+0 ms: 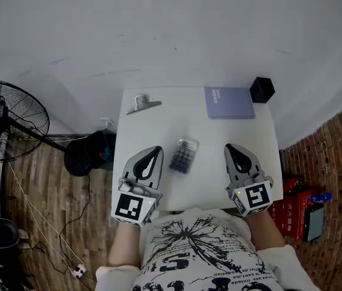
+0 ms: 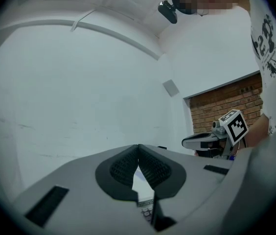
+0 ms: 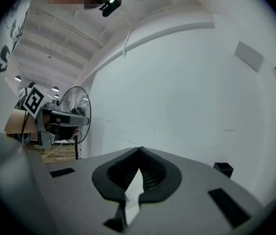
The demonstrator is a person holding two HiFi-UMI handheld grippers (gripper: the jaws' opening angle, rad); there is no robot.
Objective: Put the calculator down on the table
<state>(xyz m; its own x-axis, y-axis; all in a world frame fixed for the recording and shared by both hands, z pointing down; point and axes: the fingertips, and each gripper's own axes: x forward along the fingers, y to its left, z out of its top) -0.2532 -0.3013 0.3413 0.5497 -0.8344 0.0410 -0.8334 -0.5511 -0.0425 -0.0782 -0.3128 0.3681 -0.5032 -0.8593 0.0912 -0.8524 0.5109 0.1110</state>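
Calculator [image 1: 184,156] is down, flat on the white bench [image 1: 159,132], keys up, lying in the middle strip between my two tongs and touching neither. So I judge the set-down step finished; nothing about the calculator looks propped or hanging off an edge, and it sits well inside the bench top. My left tongs [image 1: 157,149] are pinched together, ribbed pads meeting at the tips with nothing between them; in the left gripper view I only glimpse a few calculator keys far below through the gap behind the tips. My right tongs [image 1: 230,147] are the same story: tips together, empty, pointing level toward the far wall. Both hover at the near edge of the bench, just in front of my chest. The notebook [image 1: 229,102], the black cup [image 1: 261,90] and the binder clip [image 1: 142,104] lie at the far side, well apart from everything. Next move, as I read it, calls for very little: hold both tongs clear and avoid nudging the calculator.
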